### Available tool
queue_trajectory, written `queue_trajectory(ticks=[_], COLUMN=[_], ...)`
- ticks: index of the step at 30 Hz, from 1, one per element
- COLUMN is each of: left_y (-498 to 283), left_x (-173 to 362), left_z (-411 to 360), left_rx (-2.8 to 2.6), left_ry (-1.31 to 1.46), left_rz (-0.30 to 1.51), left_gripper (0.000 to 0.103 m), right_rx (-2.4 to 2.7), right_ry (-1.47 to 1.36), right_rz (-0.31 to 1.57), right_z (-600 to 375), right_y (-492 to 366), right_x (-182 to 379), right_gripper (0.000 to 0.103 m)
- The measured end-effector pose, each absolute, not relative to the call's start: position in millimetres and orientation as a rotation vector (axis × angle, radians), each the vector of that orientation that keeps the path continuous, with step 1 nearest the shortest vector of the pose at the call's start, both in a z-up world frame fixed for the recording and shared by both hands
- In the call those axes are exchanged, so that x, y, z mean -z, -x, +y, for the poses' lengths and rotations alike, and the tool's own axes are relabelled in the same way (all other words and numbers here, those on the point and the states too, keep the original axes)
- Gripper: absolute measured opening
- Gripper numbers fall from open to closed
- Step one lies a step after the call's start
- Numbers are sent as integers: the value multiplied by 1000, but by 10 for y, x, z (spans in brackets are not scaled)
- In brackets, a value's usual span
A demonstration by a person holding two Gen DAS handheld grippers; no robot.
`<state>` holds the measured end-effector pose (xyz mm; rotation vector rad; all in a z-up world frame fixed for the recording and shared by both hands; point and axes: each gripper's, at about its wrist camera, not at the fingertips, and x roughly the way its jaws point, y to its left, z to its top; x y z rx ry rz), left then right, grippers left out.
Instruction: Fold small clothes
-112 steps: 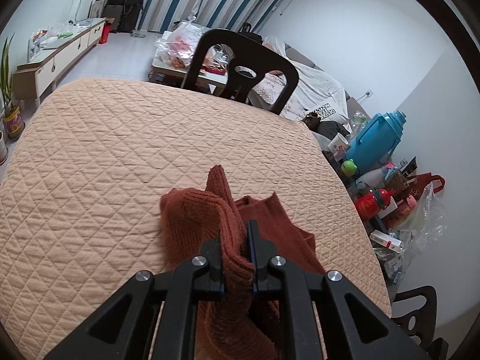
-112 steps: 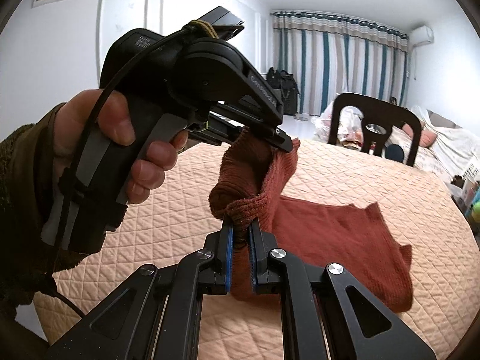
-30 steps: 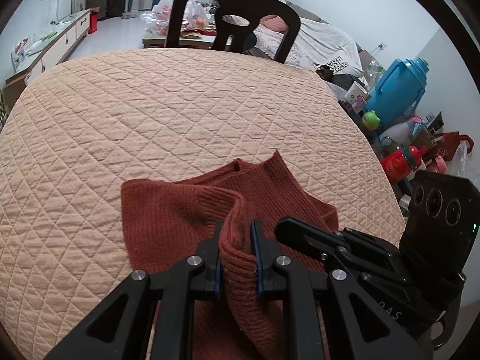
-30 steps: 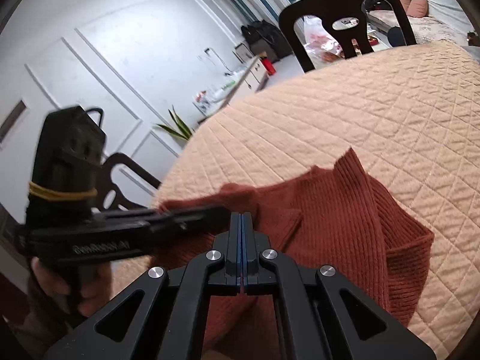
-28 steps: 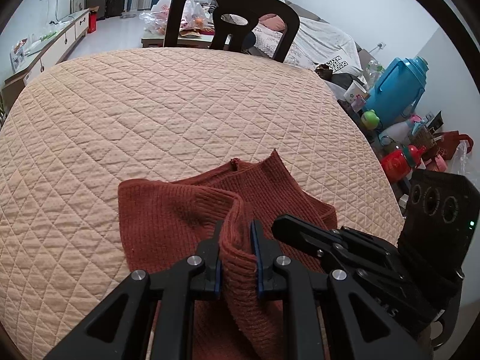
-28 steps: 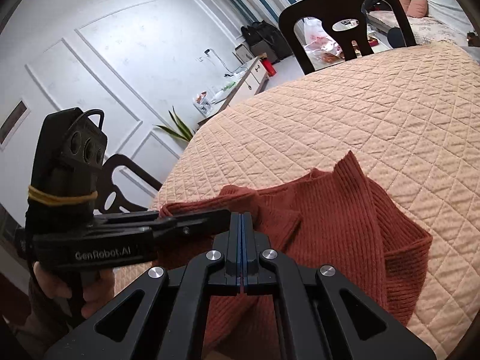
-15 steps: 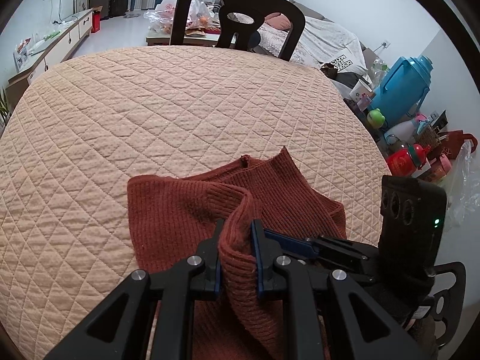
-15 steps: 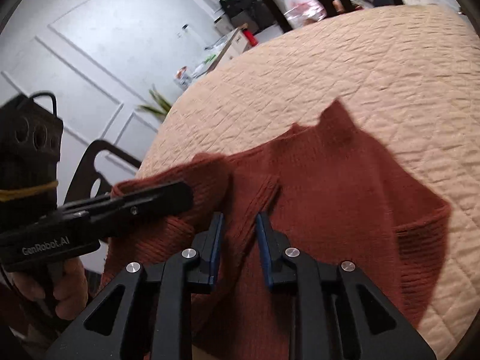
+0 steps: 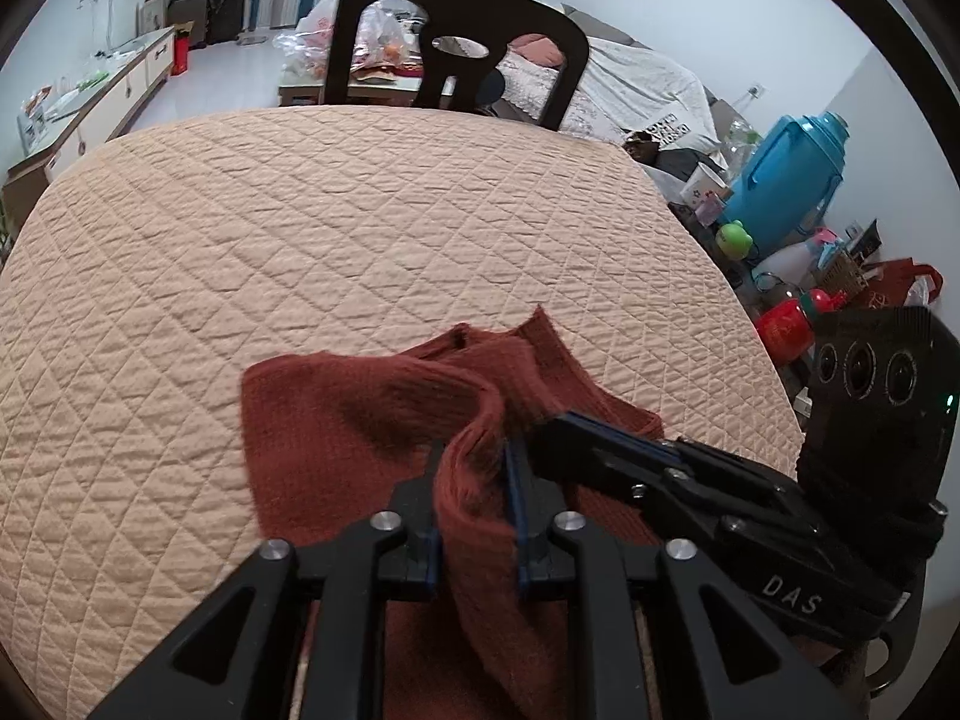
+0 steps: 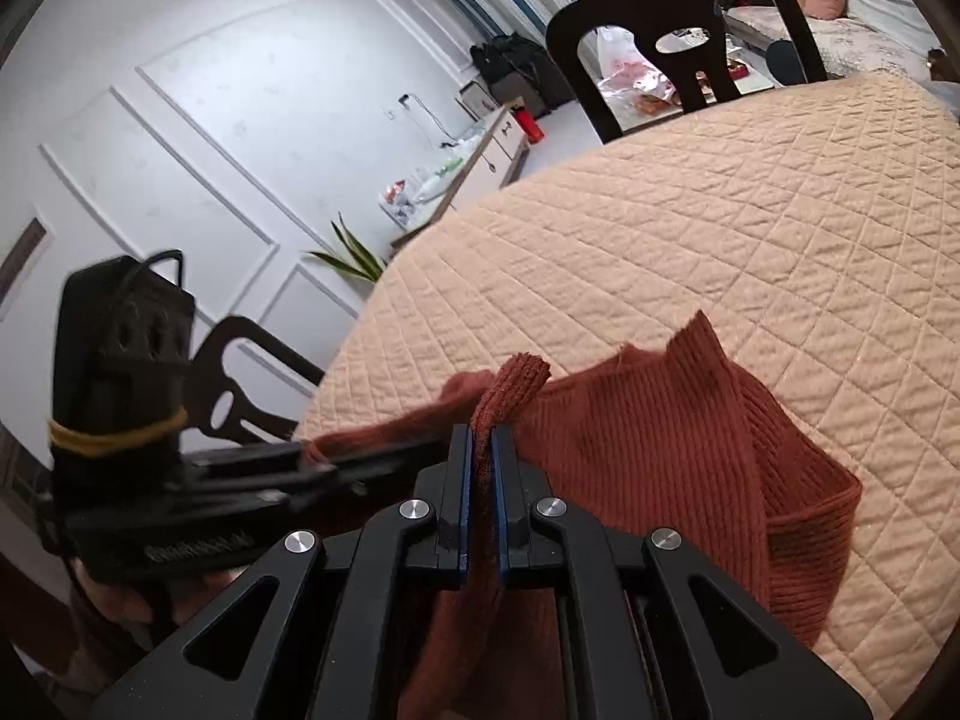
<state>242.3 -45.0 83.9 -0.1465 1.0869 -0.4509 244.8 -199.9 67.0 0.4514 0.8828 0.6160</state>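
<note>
A small rust-red knit garment (image 9: 336,438) lies crumpled on the quilted peach table cover (image 9: 300,228). My left gripper (image 9: 474,468) is shut on a raised fold of it near the front edge. My right gripper (image 10: 482,450) is shut on another ribbed edge of the same garment (image 10: 660,438), right beside the left one. The right gripper also shows in the left wrist view (image 9: 558,426), coming in from the right. The left gripper shows in the right wrist view (image 10: 312,459), coming in from the left.
A black chair (image 9: 450,42) stands at the table's far side. A blue thermos jug (image 9: 786,180), red bottles and clutter sit past the right edge. A second dark chair (image 10: 240,384) is at the left. A cabinet and a plant stand by the wall.
My right gripper, shut empty a second ago, opened half a second ago and has now closed on an edge of the garment. The left gripper has kept its hold throughout.
</note>
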Motion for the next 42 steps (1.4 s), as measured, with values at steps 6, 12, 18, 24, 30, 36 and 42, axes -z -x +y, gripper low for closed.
queue_trajectory(ticks=[6,12,18,24,30,36,42], left_y=[-2491,-2501,-2411,-2227,-2245,-2356,-2386], left_x=[-657,-581,-581,-735,-624,-559,-467], left_z=[-502,-485,-417,-611,-713,-883,-1188], left_rx=[451,446,518,543,488,433,404], left_ry=[174,195,264,157,101,18,-187], left_rz=[1134,1154,1151,1105,1140,1174,1194], left_gripper=[25,39,71,73,73,73,73], right_rx=[-626,-699,-719,-733,-630,-544,-478], right_ry=[-647,-891,-1063,-1139,-1063,-939,-769], right_rz=[971,1021,1044,1066,1020,934,901], right_z=[-2159,-2328,-2492,-2533,-2674,-2904,-2914], right_y=[-2612,-2671,-2681,-2664,-2569,-2304,-1935], right_x=[-410,-157,1,81,-62,-341,-498], right_gripper=[7,15,24,25,25,25,29])
